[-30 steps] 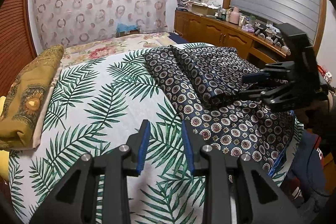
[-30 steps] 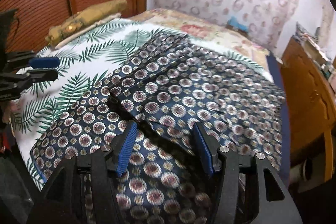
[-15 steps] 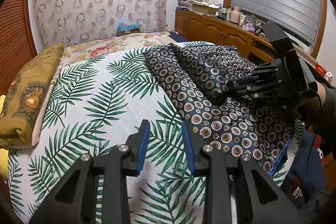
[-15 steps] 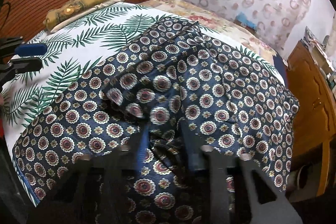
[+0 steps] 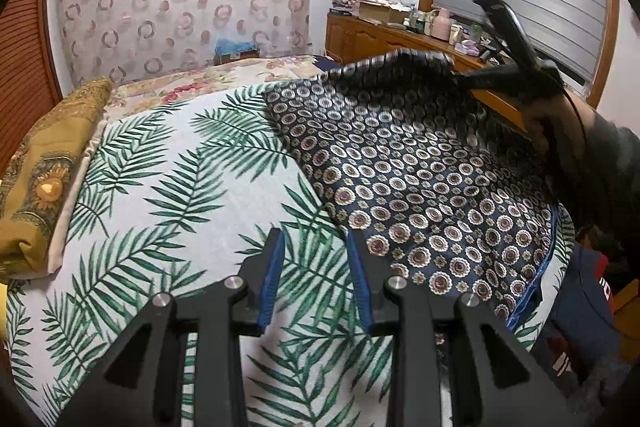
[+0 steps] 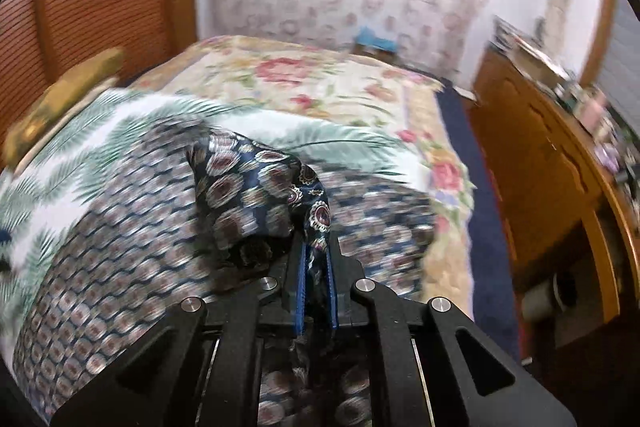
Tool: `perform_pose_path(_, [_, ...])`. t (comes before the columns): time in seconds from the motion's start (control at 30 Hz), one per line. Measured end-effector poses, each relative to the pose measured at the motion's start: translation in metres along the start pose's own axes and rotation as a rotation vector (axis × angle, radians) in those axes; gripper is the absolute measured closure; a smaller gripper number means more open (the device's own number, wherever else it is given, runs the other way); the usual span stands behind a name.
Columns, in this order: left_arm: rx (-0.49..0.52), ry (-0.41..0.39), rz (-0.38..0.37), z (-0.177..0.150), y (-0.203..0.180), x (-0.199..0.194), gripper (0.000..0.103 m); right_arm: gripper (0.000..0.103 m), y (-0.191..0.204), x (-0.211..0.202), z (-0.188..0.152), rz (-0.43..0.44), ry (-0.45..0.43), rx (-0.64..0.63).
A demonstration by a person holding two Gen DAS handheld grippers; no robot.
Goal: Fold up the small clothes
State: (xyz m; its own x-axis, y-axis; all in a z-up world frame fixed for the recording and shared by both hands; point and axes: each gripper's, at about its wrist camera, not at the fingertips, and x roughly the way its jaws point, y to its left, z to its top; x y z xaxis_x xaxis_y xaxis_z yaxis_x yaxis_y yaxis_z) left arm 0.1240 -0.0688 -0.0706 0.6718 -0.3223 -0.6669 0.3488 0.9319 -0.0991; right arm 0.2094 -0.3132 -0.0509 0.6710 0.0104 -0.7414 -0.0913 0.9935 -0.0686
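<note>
one fold of patterned cloth [image 6: 256,187] now pinched and lifted off the bed [image 5: 168,187] in closing right gripper [image 6: 317,247] fingers (left gripper [image 5: 316,267] parted, empty)

Left wrist camera sits low over the bed [image 5: 168,187], looking down its own fingers toward the curtain [image 5: 180,7] at 12 o'clock, cabinet [image 5: 372,39] at 2 o'clock. Right wrist camera rides close above the cloth [image 6: 248,187], blurred, facing the same curtain, cabinet at 3 o'clock. Both share bed, cloth, pillow [image 5: 48,171] and curtain.
</note>
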Motion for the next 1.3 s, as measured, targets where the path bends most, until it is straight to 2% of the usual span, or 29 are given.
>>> perform_pose_path(0.1, [0.009, 0.013, -0.013, -0.002, -0.004, 0.003, 0.073, 0.097, -0.019, 0.011, 0.008, -0.06, 0.026, 0.053])
perform_pose_path(0.13, [0.011, 0.018, -0.02, -0.003, -0.006, 0.004, 0.073, 0.092, -0.023, 0.013, 0.01, -0.076, 0.033, 0.063])
perform_pose_path(0.17, [0.011, 0.022, -0.027, -0.004, -0.008, 0.005, 0.072, 0.086, -0.026, 0.014, 0.012, -0.098, 0.039, 0.07])
perform_pose_path(0.23, [0.016, 0.031, -0.045, -0.005, -0.013, 0.005, 0.072, 0.057, -0.032, 0.013, 0.013, -0.114, 0.048, 0.089])
perform_pose_path(0.27, [0.019, 0.035, -0.052, -0.006, -0.015, 0.006, 0.072, 0.054, -0.036, 0.007, 0.012, -0.107, 0.035, 0.102])
perform_pose_path(0.43, [0.03, 0.063, -0.089, -0.011, -0.028, 0.007, 0.072, 0.053, -0.034, -0.027, -0.009, -0.078, 0.001, 0.082])
perform_pose_path(0.63, [0.044, 0.117, -0.127, -0.022, -0.043, 0.006, 0.072, 0.052, 0.001, -0.068, -0.06, 0.017, -0.002, 0.024])
perform_pose_path(0.77, [0.044, 0.147, -0.141, -0.028, -0.048, 0.004, 0.071, 0.042, 0.023, -0.081, -0.088, 0.062, 0.003, 0.003])
perform_pose_path(0.87, [0.033, 0.177, -0.171, -0.032, -0.051, 0.007, 0.071, 0.041, 0.039, -0.088, -0.106, 0.095, 0.016, -0.024])
perform_pose_path(1.13, [0.022, 0.18, -0.187, -0.035, -0.054, 0.005, 0.072, 0.039, 0.063, -0.1, -0.134, 0.151, 0.018, -0.056])
perform_pose_path(1.27, [0.073, 0.188, -0.225, -0.035, -0.062, 0.003, 0.099, 0.038, 0.072, -0.1, -0.146, 0.196, 0.045, -0.078])
perform_pose_path(1.3, [0.085, 0.181, -0.225, -0.034, -0.063, 0.002, 0.102, 0.038, 0.074, -0.1, -0.149, 0.2, 0.049, -0.084])
